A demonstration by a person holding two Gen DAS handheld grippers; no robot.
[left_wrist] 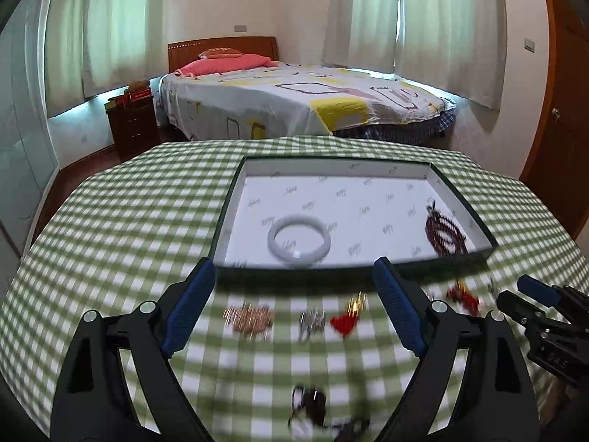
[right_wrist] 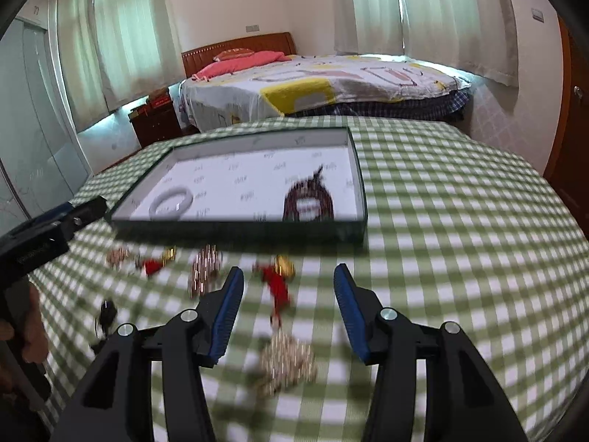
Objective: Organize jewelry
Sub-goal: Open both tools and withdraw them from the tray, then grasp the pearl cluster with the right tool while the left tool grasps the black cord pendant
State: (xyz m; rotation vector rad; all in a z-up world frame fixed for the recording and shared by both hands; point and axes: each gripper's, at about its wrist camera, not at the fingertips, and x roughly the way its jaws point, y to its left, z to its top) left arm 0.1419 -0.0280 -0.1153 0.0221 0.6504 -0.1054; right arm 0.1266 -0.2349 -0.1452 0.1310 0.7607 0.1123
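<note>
A shallow dark-edged box lined with white paper holds a white bangle and a coiled dark red bead string. On the green checked cloth in front of it lie a rose-gold chain pile, a silver piece, a red-and-gold charm, another gold-and-red charm, a pale gold chain pile and a dark piece. My left gripper is open above the cloth. My right gripper is open over the red charm.
The table carries a green-and-white checked cloth. Behind it stand a bed, a dark nightstand and curtained windows. A wooden door is at the right. The frames are motion-blurred.
</note>
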